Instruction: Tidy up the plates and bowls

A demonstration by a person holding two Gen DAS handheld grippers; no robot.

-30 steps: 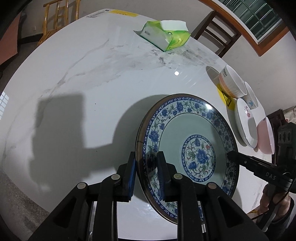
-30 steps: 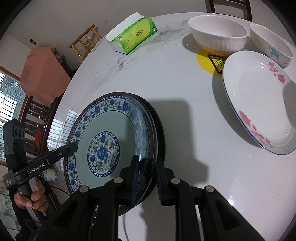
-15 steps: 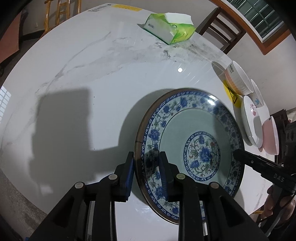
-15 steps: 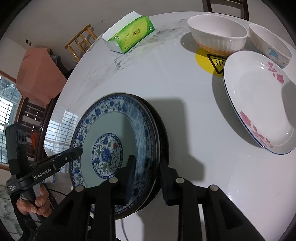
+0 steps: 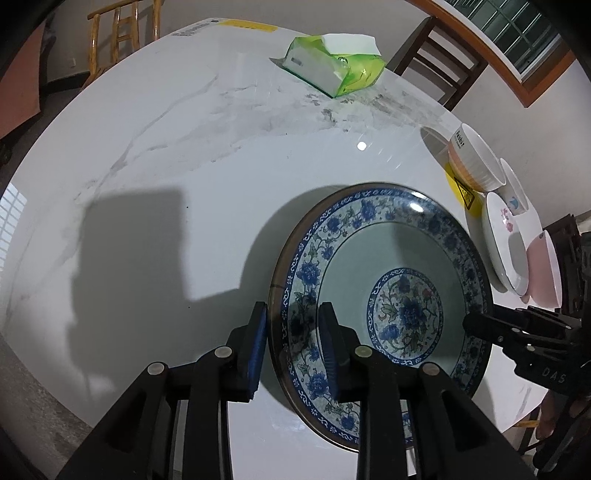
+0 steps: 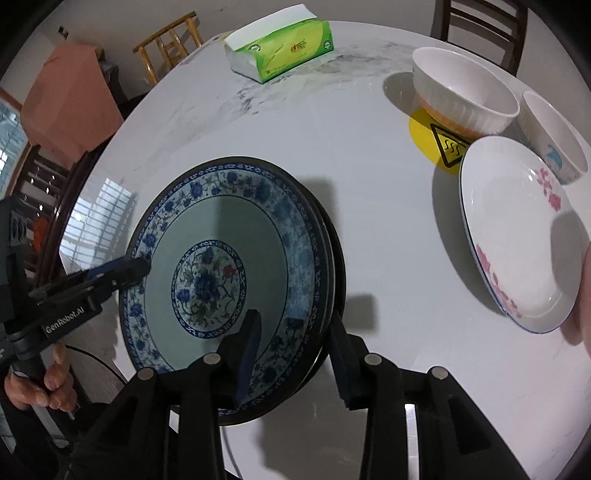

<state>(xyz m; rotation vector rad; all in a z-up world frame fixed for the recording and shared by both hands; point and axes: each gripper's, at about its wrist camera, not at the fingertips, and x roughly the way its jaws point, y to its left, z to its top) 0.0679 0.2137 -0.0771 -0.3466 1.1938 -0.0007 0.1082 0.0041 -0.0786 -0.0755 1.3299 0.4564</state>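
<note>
a round white marble table [image 5: 184,155] is ringed by dark wooden chairs [image 5: 439,70] and a light wooden chair [image 5: 122,29]. a wood-framed, grilled window [image 5: 517,40] is set in a pale wall, and hard shadows are cast across the tabletop.

The left gripper [image 6: 142,264], seen from the right wrist camera, carries "GenRobot.AI" in white letters along its black body. The right gripper [image 5: 467,325], seen from the left wrist camera, shows the letters "DAS" on its black side; anything more of that word is cut off. A yellow round sticker [image 6: 428,138] on the counter [image 6: 314,122] bears a black triangle warning sign with wavy heat lines. The green tissue pack [image 6: 280,48] has round logos and red print on its side, too small to read. The white ribbed bowl [image 5: 474,160] has a label with dark lettering on its wall, blurred beyond reading
</note>
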